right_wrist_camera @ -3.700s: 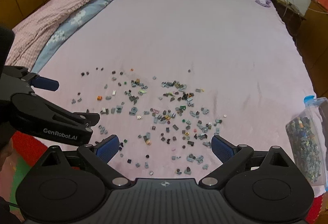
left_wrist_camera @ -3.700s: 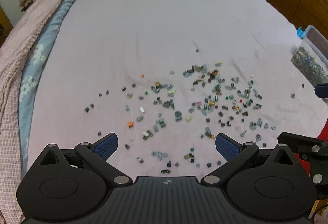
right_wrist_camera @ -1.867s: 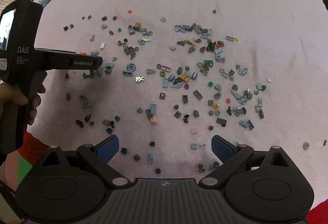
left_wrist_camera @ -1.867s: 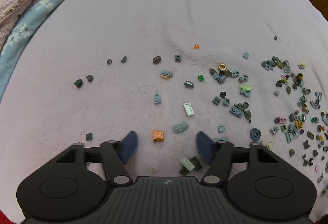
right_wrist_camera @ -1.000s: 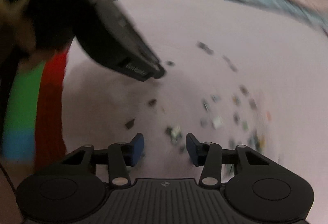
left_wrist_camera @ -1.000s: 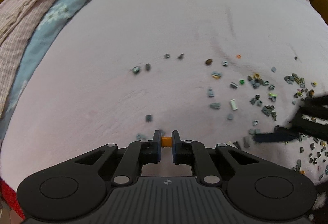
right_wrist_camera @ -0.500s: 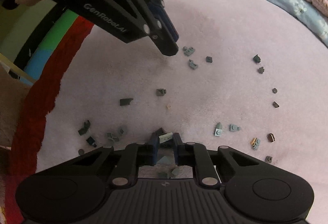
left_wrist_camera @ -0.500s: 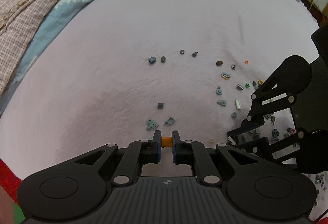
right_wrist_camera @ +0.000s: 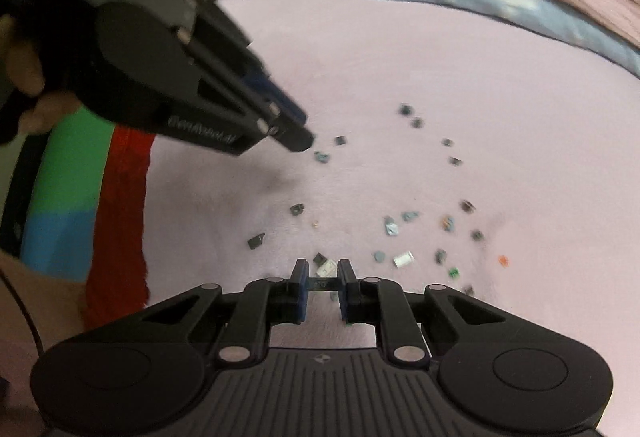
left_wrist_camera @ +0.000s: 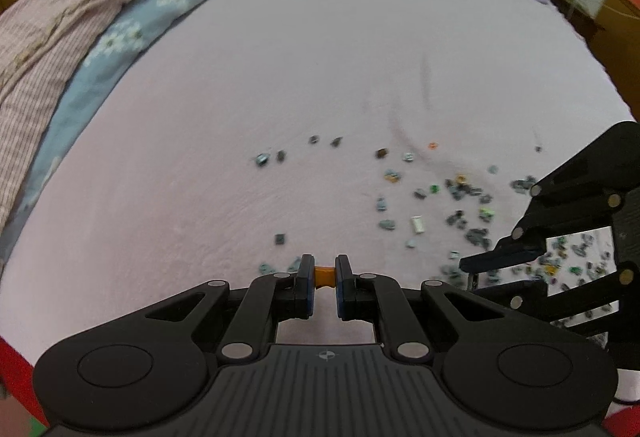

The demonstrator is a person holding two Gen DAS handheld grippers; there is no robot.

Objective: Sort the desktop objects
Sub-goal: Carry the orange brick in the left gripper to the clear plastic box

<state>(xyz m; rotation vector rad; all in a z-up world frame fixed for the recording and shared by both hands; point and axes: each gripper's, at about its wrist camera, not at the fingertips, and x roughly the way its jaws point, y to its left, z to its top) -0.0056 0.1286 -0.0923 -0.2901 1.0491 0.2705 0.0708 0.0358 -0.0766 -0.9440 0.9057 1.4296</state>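
Both tools carry small bricks above a pink bedsheet point(left_wrist_camera: 320, 85). The left gripper point(left_wrist_camera: 323, 276) clamps an orange brick point(left_wrist_camera: 324, 275) crosswise between its pads, clear of the fabric. The right gripper point(right_wrist_camera: 323, 281) pinches a dark flat piece point(right_wrist_camera: 322, 283), its long axis spanning the jaws. The scattered bricks point(left_wrist_camera: 460, 205) lie ahead and to the left tool's right, nearer the right hand. A striped quilt point(left_wrist_camera: 60, 37) and wooden furniture point(left_wrist_camera: 616, 49) edge the bedroom.
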